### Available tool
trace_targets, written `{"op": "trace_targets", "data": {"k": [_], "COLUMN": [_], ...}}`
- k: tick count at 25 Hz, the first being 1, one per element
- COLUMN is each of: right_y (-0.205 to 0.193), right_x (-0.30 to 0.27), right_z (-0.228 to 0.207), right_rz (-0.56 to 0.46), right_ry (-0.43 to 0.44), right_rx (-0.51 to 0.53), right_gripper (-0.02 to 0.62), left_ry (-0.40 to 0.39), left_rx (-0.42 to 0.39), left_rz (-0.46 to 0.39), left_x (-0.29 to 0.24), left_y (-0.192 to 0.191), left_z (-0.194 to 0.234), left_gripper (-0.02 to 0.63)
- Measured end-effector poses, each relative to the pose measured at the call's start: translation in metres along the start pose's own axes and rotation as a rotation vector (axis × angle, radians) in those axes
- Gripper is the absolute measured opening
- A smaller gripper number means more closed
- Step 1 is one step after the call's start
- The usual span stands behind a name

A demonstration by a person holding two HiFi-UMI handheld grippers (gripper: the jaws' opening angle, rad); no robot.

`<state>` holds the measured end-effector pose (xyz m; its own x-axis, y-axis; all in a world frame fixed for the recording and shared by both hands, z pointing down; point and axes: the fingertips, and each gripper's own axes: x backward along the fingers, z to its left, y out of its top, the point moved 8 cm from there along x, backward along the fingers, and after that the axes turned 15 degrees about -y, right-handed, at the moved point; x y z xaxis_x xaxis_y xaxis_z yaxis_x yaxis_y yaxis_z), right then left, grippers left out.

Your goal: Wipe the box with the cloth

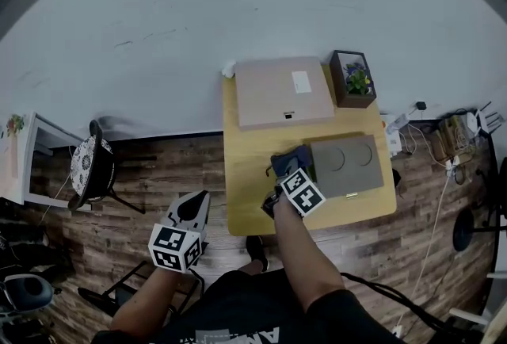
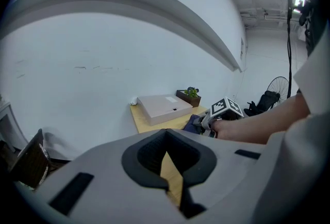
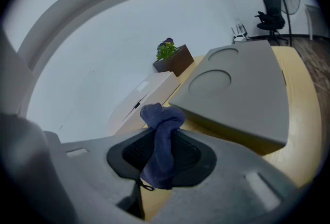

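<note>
- Cloth (image 3: 157, 140): dark blue, soft, limp and light. It should bunch under pressure, so grip it at the gathered middle.
- Cloth axis: runs lengthwise through the jaws, with the folded end pointing toward the grey box (image 3: 242, 94).
- Right tool (image 3: 161, 160): clamped on the cloth, just left of the grey box, near the bench (image 1: 245, 208) near edge.
- Grey box: rigid, probably the item to wipe. Its top faces up, and its long axis runs parallel to the near edge.
- Left tool (image 2: 166, 158): jaw tips together, empty, beyond the bench's left edge.
</note>
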<state>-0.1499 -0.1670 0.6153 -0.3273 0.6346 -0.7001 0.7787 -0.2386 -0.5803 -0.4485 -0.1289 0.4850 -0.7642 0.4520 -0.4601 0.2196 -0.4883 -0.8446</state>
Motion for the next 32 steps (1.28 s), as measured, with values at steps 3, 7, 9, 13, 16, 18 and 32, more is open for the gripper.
{"op": "trace_targets", "data": {"k": [3,7,9,13,16,18,32], "right_y": [0.003,0.005,0.005,0.002,0.003,0.002,-0.008], "right_x": [-0.013,-0.024,-0.027,-0.029,-0.027,-0.025,-0.001], "right_z": [0.006,0.007,0.008,0.003,-0.001,-0.004,-0.042], "right_rz": [-0.012,-0.017,-0.018,-0.025,-0.027,-0.019,0.033], "right_ry": [-0.018,-0.031,-0.037,-0.043,-0.035,-0.037,-0.010], "right_rx": [-0.100,-0.187,-0.211,-0.261,-0.298,-0.310,-0.297], "right_gripper": [0.100,0.100,0.100,0.100,0.098,0.098,0.098], "left_ry": [0.001,0.003,0.004,-0.002,-0.012,-0.015,-0.012], "left_rx": [-0.003,-0.009,-0.009,-0.014,-0.022,-0.023,-0.048], "left_rz": [0.021,0.033,0.040,0.053,0.056,0.052,0.033], "left_x": [-0.001,0.000,0.000,-0.003,-0.004,-0.004,-0.006], "left_y": [-0.001,-0.003,-0.005,-0.008,-0.006,-0.006,-0.004], "left_z": [0.005,0.008,0.011,0.010,0.008,0.005,-0.039], "left_gripper": [0.002,0.002,0.002,0.002,0.002,0.002,0.002]}}
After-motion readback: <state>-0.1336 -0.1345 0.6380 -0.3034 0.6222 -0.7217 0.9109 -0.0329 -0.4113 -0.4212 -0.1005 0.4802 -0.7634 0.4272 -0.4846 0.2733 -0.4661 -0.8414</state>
